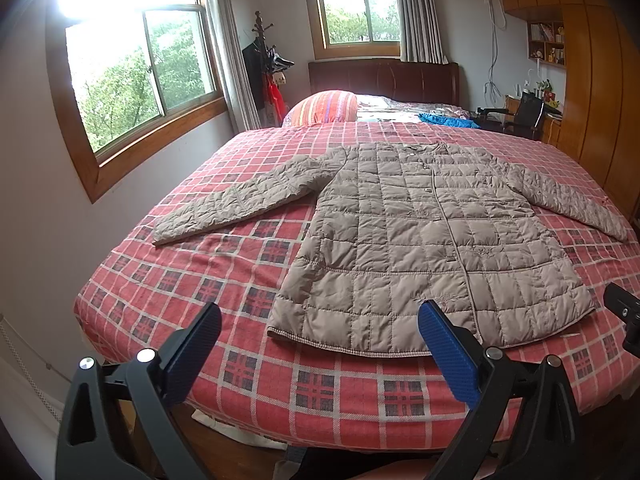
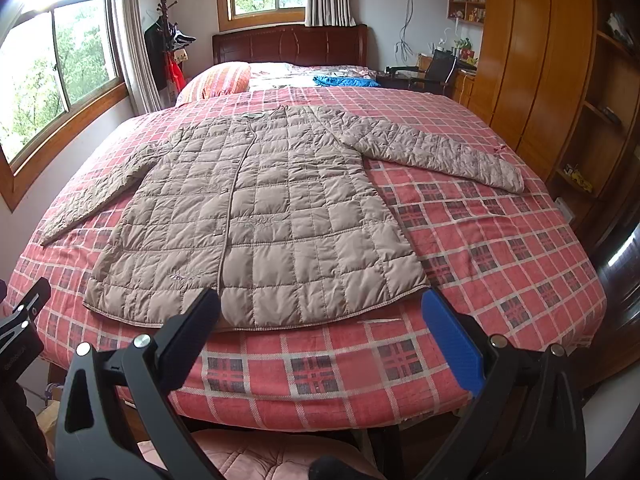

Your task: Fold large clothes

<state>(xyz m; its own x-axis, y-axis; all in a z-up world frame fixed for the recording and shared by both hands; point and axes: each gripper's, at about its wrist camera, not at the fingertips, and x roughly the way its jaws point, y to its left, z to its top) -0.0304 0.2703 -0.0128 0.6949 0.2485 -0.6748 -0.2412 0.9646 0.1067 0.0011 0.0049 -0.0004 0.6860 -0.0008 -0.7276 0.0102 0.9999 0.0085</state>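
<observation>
Across the bed: a quilted jacket [image 1: 420, 232] lay spread flat, front up, both sleeves out, hem toward the foot.
Bedspread: the red plaid cover [image 1: 192, 264] under it looked smooth.
Left sleeve: it [image 1: 236, 200] stretched toward the window side, cuff near the bed's edge.
Right sleeve: it [image 2: 436, 148] reached toward the wardrobe side.
Left hand-held gripper: it [image 1: 320, 354] hung wide open and empty above the foot of the bed, short of the hem.
Right hand-held gripper: it [image 2: 320, 338] was likewise wide open, holding nothing, just before the hem.
Stage: folding seemingly not begun.
Doing it well: probably pinch each sleeve near the cuff, both layers, and draw it across the chest without dragging the body.
Risk: puffy, slippery fabric might slide from a shallow pinch.
</observation>
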